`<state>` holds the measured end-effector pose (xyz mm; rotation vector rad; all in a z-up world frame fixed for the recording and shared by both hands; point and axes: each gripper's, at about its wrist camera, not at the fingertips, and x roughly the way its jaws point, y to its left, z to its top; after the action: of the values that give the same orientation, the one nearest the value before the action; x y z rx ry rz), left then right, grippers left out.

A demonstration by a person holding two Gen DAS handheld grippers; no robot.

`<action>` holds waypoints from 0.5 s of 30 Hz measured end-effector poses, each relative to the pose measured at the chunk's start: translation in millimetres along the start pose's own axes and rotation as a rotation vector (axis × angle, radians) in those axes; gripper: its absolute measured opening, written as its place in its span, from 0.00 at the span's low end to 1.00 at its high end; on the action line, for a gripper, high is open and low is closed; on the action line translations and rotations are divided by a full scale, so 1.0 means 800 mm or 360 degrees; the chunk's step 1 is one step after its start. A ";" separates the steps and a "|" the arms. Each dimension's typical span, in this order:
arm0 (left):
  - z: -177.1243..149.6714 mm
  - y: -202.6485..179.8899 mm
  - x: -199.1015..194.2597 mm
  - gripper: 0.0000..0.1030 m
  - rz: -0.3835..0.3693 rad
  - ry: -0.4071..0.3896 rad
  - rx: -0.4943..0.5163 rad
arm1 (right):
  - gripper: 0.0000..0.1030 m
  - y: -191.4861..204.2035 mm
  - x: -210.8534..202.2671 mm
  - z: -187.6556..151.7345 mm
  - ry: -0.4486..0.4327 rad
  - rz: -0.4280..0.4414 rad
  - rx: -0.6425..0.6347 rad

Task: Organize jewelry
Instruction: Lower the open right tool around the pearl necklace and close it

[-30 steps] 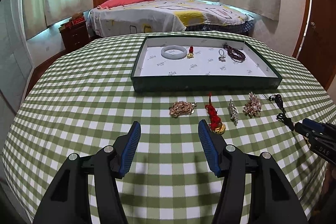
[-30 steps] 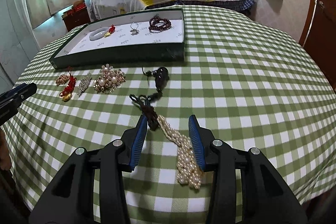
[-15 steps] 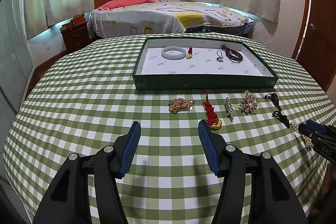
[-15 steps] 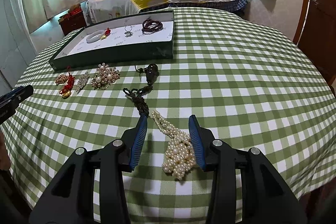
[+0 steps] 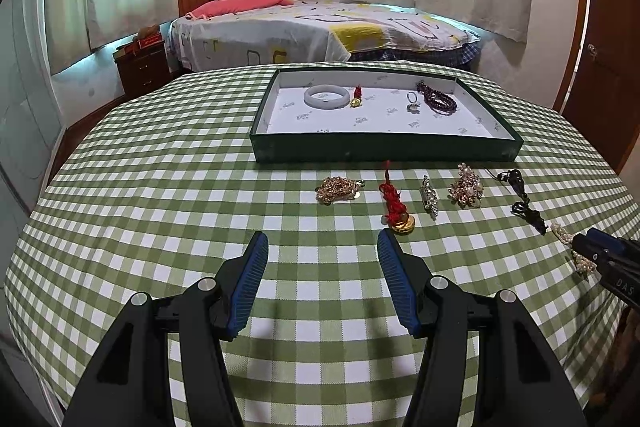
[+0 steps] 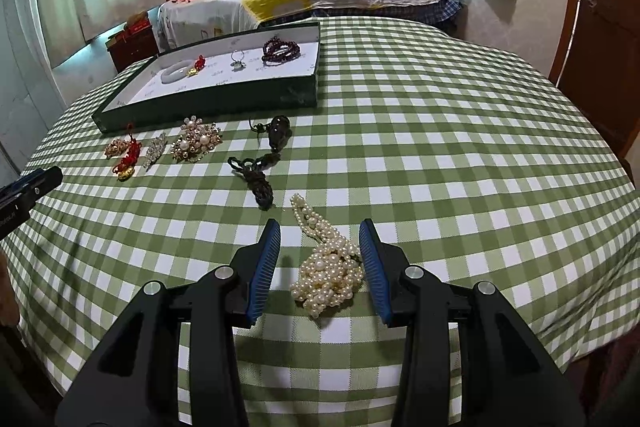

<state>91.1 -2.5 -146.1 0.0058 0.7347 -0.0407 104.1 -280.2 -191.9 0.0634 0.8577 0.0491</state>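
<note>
A green tray (image 5: 384,150) with a white floor holds a jade bangle (image 5: 326,96), a small red charm (image 5: 357,95), a ring (image 5: 413,104) and a dark bead bracelet (image 5: 437,99). In front of it on the cloth lie a gold chain (image 5: 338,188), a red knot with gold pendant (image 5: 396,207), a crystal brooch (image 5: 429,195), a pearl brooch (image 5: 466,185) and a black cord pendant (image 5: 520,195). My left gripper (image 5: 322,251) is open and empty, short of the row. My right gripper (image 6: 319,235) is open, its jaws either side of a pearl necklace (image 6: 326,267) heaped on the cloth.
The round table has a green checked cloth (image 5: 160,195); its edge curves close on all sides. The tray also shows in the right wrist view (image 6: 224,99). A bed (image 5: 320,35), a nightstand (image 5: 140,63) and a wooden door (image 5: 600,39) stand beyond.
Both grippers have drawn back toward me and risen a little. The pearl necklace now lies further forward between the right jaws. No item has been taken up.
</note>
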 end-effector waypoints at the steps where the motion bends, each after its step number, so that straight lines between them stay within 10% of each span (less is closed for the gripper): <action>1: 0.000 0.000 0.000 0.54 -0.0001 0.0000 0.0000 | 0.40 -0.001 0.001 -0.002 0.0005 -0.0003 0.0005; 15: -0.003 0.001 -0.001 0.54 -0.0006 0.0011 -0.0016 | 0.46 -0.001 -0.003 -0.006 -0.0014 -0.0027 0.0008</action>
<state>89.2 -1.8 -147.2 -0.0048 0.7418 -0.0404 99.3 -280.8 -193.1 0.0611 0.8494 0.0306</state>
